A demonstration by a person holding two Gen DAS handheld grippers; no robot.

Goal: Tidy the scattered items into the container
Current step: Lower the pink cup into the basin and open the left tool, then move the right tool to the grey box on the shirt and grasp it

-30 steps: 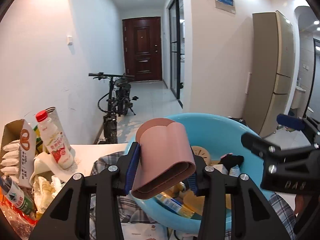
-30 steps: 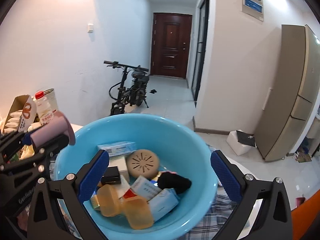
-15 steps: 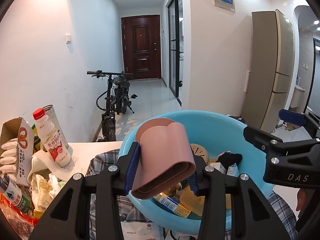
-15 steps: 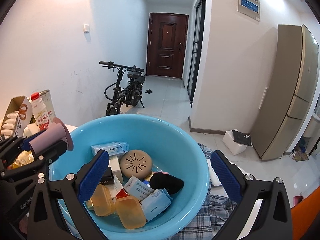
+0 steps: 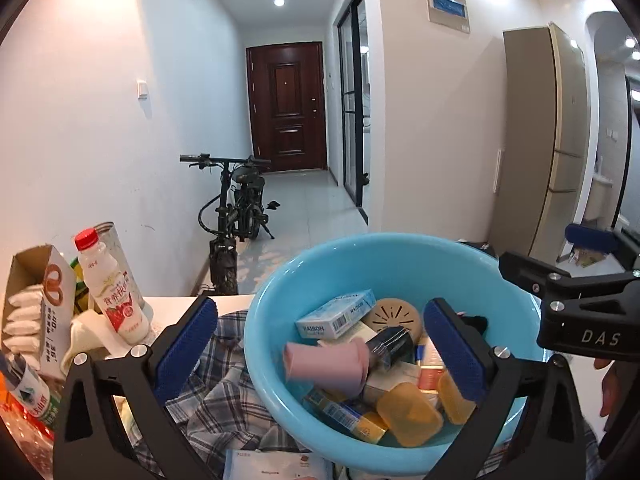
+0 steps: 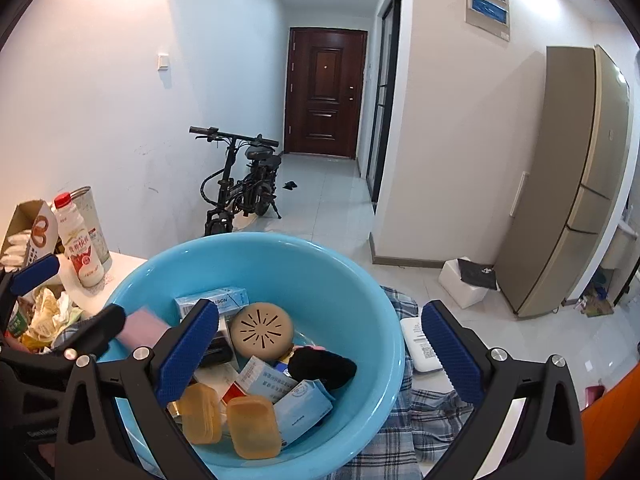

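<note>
A light blue basin (image 5: 280,312) (image 6: 360,292) sits on a plaid cloth and holds several small boxes, amber cases, a tan round disc (image 6: 262,334) and a black bundle. A pink folded case (image 5: 326,362) (image 6: 144,328) lies inside at the basin's left side. My left gripper (image 5: 320,344) is open and empty just above the basin. My right gripper (image 6: 320,348) is open and empty over the basin's right half.
A strawberry drink bottle (image 5: 110,288), a metal tin, a snack carton (image 5: 40,312) and wrappers stand left of the basin. A white box (image 6: 420,344) lies right of it. A packet (image 5: 276,466) lies in front. Beyond the table edge are a bicycle (image 5: 236,216) and hallway.
My left gripper opened and let go of the pink case, which dropped into the basin's left side. My right gripper stayed open over the basin.
</note>
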